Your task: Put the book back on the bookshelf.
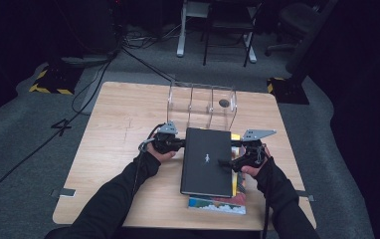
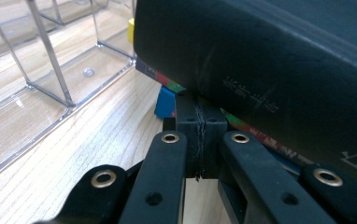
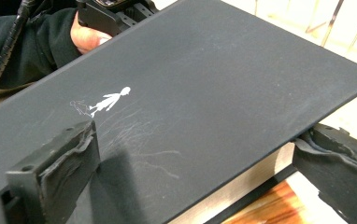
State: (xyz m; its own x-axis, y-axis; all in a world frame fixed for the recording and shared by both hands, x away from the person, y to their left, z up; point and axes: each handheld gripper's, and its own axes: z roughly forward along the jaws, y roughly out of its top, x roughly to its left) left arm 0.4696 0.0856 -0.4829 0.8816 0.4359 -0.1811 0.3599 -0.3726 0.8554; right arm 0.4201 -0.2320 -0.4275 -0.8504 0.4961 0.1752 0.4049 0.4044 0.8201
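Observation:
A thick black book (image 1: 207, 162) with a small white figure on its cover lies on top of a stack of books (image 1: 218, 204) near the table's front edge. My left gripper (image 1: 175, 144) is at the book's left side. In the left gripper view its jaws are shut (image 2: 197, 109), pad against pad with nothing between them, and the tips are tucked under the black book's spine (image 2: 270, 60) against a colourful book below. My right gripper (image 3: 197, 135) straddles the book's right edge, one jaw over the cover (image 3: 176, 93) and one beneath the page edge, and is not visibly pressing.
A clear acrylic organiser (image 1: 201, 99) with upright dividers stands just behind the stack, with a small dark round thing in its right compartment. A blue block (image 2: 166, 100) and something yellow (image 1: 235, 137) show at the stack's far end. Bare wooden table (image 1: 118, 149) lies to the left.

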